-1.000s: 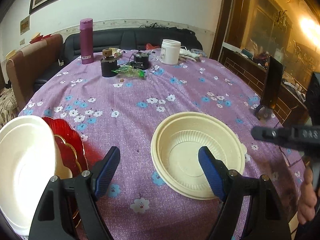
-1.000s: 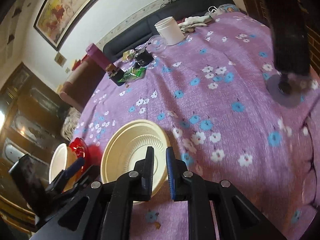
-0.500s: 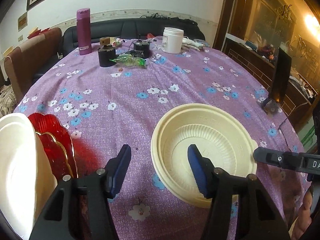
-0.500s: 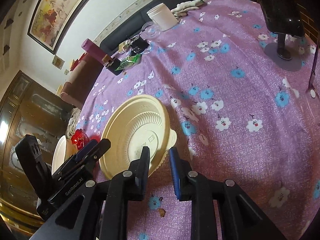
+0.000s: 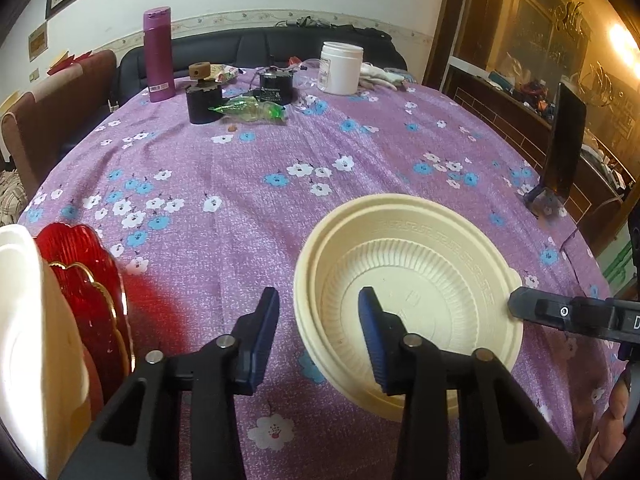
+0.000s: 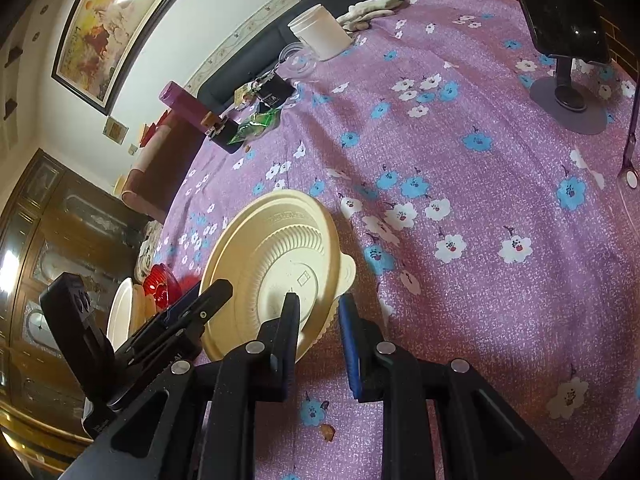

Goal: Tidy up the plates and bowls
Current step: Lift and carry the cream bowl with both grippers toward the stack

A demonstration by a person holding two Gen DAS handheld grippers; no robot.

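Cream bowl [image 5: 408,300] sits on the purple flowered tablecloth [image 5: 240,184], near the front edge, well apart from the upright red plate [image 5: 86,292] and white plate [image 5: 28,344] at far left. Left gripper [image 5: 318,334] open, moderately wide, straddling the bowl's near-left rim, not clamped. Right gripper [image 6: 318,340] open, narrower, one finger over the bowl's right rim by its tab, the other outside. Risks, as judged: thin, ribbed rim may flex and slip under a shallow pinch; uneven pulls from two sides could tilt the bowl or drag the cloth.
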